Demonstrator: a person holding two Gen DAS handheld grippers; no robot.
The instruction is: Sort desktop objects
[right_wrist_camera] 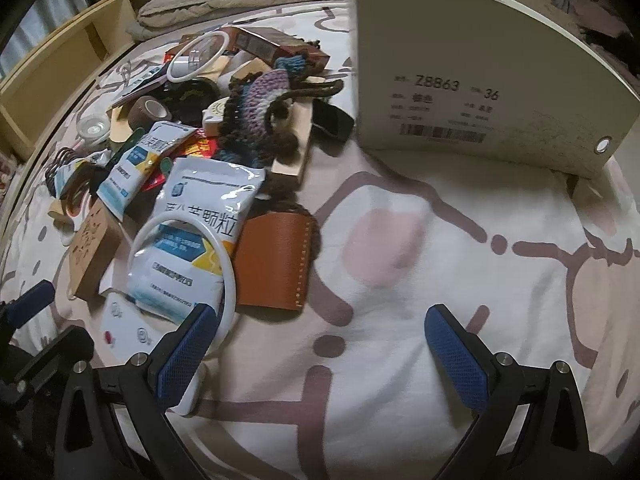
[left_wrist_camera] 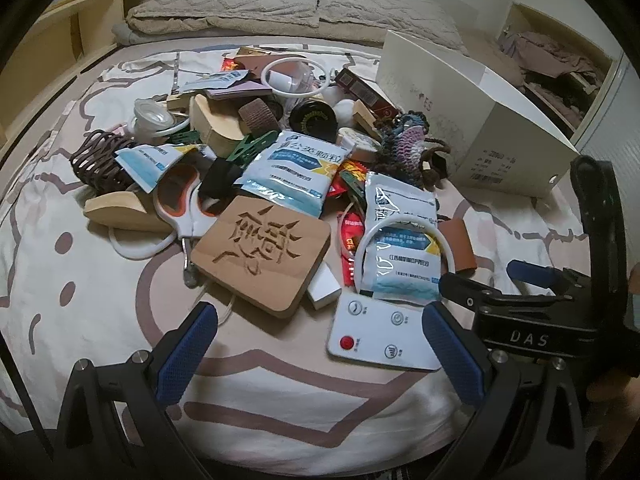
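A heap of small objects lies on a patterned bed sheet (left_wrist_camera: 280, 400). In the left wrist view my left gripper (left_wrist_camera: 320, 332) is open and empty, low over the sheet just before a carved wooden plaque (left_wrist_camera: 262, 250) and a white remote (left_wrist_camera: 380, 340). White-blue sachets (left_wrist_camera: 294, 170), scissors (left_wrist_camera: 180, 204), a white ring (left_wrist_camera: 404, 228) and a crocheted piece (left_wrist_camera: 408, 140) lie behind. My right gripper (right_wrist_camera: 320, 336) is open and empty over bare sheet, to the right of a brown leather sleeve (right_wrist_camera: 274, 262) and a sachet (right_wrist_camera: 192, 240).
A white cardboard box (right_wrist_camera: 472, 80) stands upright at the right of the heap, also in the left wrist view (left_wrist_camera: 480, 120). A folded quilt (left_wrist_camera: 280, 8) lies at the far end. Wooden shelving (left_wrist_camera: 60, 40) runs along the left. The right gripper's body shows in the left wrist view (left_wrist_camera: 532, 320).
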